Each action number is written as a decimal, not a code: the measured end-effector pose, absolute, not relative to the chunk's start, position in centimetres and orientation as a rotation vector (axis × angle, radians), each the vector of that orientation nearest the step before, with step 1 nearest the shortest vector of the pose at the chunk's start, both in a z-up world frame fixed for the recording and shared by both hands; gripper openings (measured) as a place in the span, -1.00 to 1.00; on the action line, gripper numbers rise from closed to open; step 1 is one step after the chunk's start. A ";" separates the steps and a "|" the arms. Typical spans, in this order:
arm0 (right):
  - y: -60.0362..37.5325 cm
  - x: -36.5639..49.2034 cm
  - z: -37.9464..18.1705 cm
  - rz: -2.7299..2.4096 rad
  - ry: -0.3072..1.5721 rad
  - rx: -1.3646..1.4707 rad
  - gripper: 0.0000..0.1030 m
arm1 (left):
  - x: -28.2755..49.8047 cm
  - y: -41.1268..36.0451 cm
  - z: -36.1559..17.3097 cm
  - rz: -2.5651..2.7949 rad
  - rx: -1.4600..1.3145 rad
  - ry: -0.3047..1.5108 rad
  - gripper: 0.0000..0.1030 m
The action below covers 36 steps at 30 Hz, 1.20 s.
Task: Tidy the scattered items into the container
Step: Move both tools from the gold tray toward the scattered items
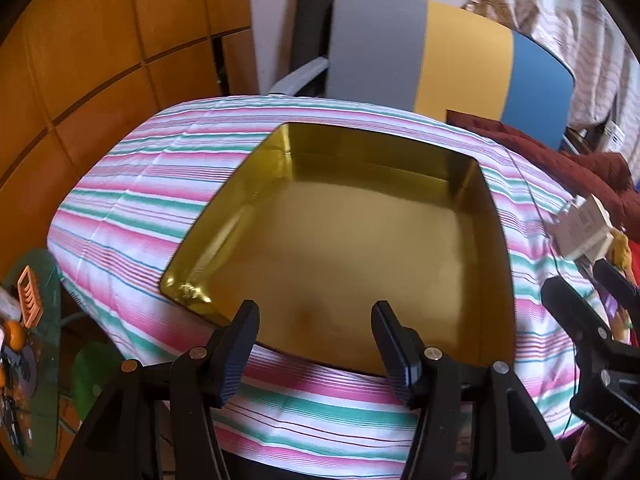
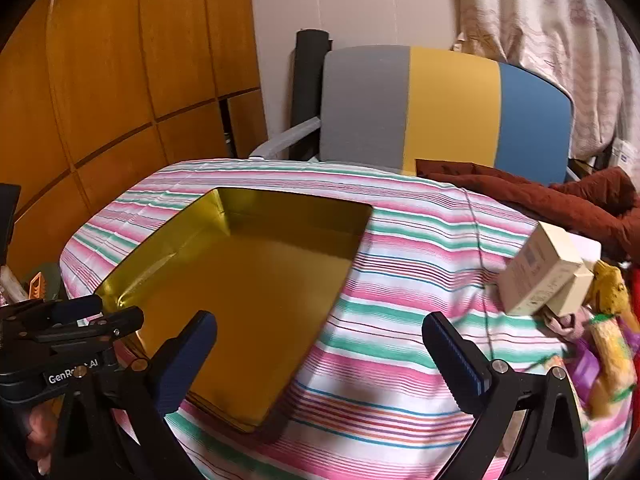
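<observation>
A shallow gold tin lies empty on the striped tablecloth; it also shows in the right wrist view. My left gripper is open and empty over the tin's near edge. My right gripper is open and empty above the cloth, just right of the tin. To its right lie cream cardboard boxes, a yellow plush toy and a purple-and-yellow packet. The boxes show at the right edge of the left wrist view.
A chair with a grey, yellow and blue back stands behind the table. A dark red jacket lies at the table's far right. Wooden cabinets fill the left. A cluttered side surface with an orange item sits low left.
</observation>
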State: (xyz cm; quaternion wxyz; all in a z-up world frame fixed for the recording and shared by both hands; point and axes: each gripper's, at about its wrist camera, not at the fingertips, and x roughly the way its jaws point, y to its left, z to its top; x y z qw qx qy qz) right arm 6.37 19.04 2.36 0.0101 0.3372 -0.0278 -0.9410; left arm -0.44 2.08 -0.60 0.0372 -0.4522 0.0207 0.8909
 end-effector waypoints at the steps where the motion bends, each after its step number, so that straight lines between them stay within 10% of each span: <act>1: 19.5 6.6 2.4 -2.945 -0.094 1.057 1.00 | -0.4 2.5 -0.6 2.725 -1.383 0.074 0.15; 36: 43.3 14.1 0.5 -3.223 -0.834 1.524 1.00 | 3.3 23.4 -1.3 2.089 -1.200 0.218 0.15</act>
